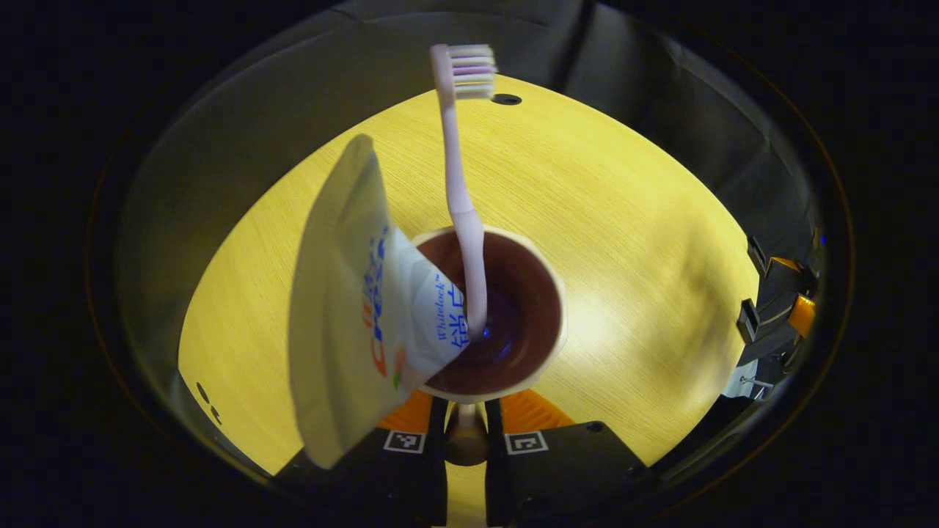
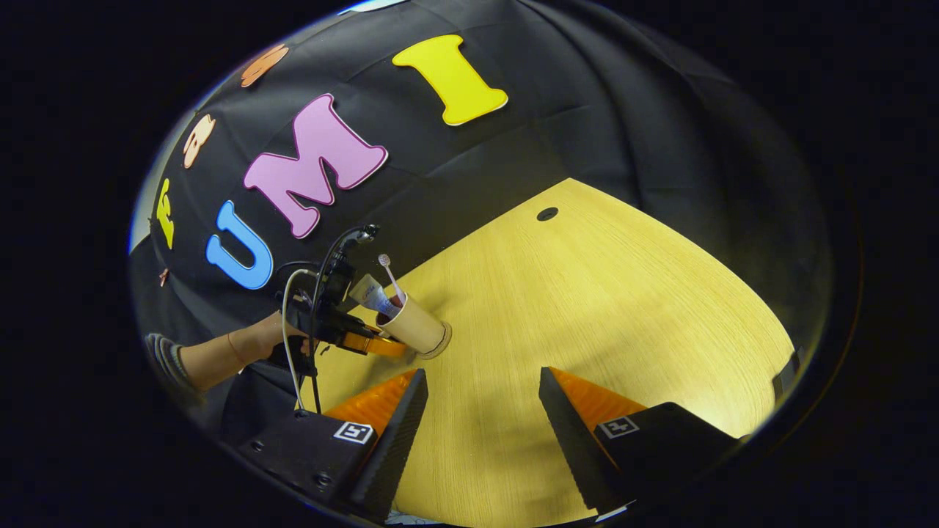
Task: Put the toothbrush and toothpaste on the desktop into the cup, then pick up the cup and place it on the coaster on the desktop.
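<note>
- Found the toothbrush [image 1: 458,169] and the toothpaste [image 1: 345,293] both standing in the cup [image 1: 528,308], brush head up toward 12 o'clock and the tube leaning out toward 9 o'clock in the left gripper view.
- Judged the first part of the task done: nothing loose left lying on the desk [image 1: 623,220].
- Saw the left gripper [image 1: 466,411] at 6 o'clock below the cup, jaws drawn close and pinching the cup's near wall.
- Picked out the same gripper and cup at 9 o'clock in the right gripper view, with a hand [image 2: 257,341] behind them.
- Noticed a pale disc [image 2: 443,340] at the cup's base; possibly the coaster, but too small to tell.
- Could not tell whether the base touched the desk or hung just above it.
- Saw the right gripper [image 2: 482,378] well apart toward 5 o'clock, jaws spread wide and holding nothing.
- Judged what remained: confirming the cup sat on the coaster, then letting go.
</note>
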Demonstrator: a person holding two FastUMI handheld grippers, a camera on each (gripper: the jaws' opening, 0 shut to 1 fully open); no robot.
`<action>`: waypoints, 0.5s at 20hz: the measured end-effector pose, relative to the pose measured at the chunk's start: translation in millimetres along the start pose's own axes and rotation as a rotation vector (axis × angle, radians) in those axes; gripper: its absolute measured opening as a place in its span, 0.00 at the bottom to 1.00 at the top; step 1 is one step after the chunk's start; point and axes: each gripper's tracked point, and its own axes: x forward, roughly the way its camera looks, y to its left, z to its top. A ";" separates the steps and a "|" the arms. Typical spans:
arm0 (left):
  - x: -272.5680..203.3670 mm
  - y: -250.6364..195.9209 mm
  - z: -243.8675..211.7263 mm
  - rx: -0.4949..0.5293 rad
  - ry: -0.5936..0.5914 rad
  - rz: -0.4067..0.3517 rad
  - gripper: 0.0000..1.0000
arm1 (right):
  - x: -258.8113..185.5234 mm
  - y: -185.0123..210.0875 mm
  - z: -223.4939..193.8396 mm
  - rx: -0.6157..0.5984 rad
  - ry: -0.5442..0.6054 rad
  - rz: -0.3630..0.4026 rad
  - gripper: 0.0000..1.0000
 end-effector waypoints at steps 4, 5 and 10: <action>4.9 -3.1 -1.1 0.022 0.021 -0.002 0.25 | 1.1 -2.3 5.7 0.005 0.006 0.000 0.94; 6.1 -5.1 -0.3 0.026 0.025 -0.009 0.24 | 1.6 -2.1 5.6 0.006 0.008 0.000 0.94; 1.6 -6.8 -7.6 0.067 0.013 0.002 0.52 | 6.4 3.3 8.6 0.009 0.021 0.007 0.94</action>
